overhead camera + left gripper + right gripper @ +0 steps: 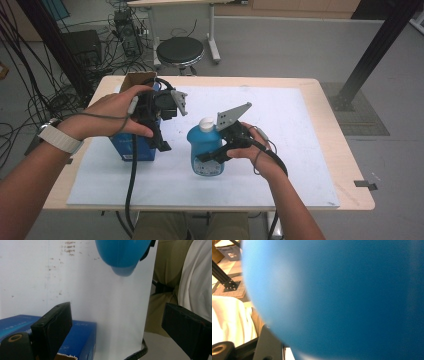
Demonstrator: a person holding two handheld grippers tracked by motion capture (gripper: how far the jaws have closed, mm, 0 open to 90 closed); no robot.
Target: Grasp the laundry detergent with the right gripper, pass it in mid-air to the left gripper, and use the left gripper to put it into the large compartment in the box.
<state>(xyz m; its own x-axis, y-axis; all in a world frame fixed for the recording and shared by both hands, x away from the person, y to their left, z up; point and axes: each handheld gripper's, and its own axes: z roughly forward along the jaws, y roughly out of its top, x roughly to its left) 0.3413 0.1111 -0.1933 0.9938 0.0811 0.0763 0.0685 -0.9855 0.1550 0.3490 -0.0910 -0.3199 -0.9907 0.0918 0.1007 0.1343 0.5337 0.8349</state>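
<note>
blue bottle in my right grip, box waiting on the left

my right gripper (214,154) is clenched on the blue bottle (205,150), jaws across its lower body, and the bottle sits upright near the middle of the white mat (280,150), white cap (206,123) on top. from the left gripper view its rounded base (121,257) looks to hang a little clear of the mat, though i can't be sure. my left gripper (159,117) is released, jaws standing wide with nothing between them, held over the open blue box (131,146) at the mat's left edge.

i judge the bottle to be smooth plastic with rounded sides, so slippery, and probably carrying liquid, so weight sits low and may slosh. the walls will likely give a bit under pressure. a grip across the flatter body is the safe hold; the cap and neck are too narrow and could twist. the box is light cardboard with a torn top edge (65,355), and i expect it to shift if nudged.

the mat is flat, faintly stained, on a pale wooden table (345,150). beyond are a black stool (180,51), tangled cables (30,95) on the grey floor, and a dark metal frame post (380,45).
</note>
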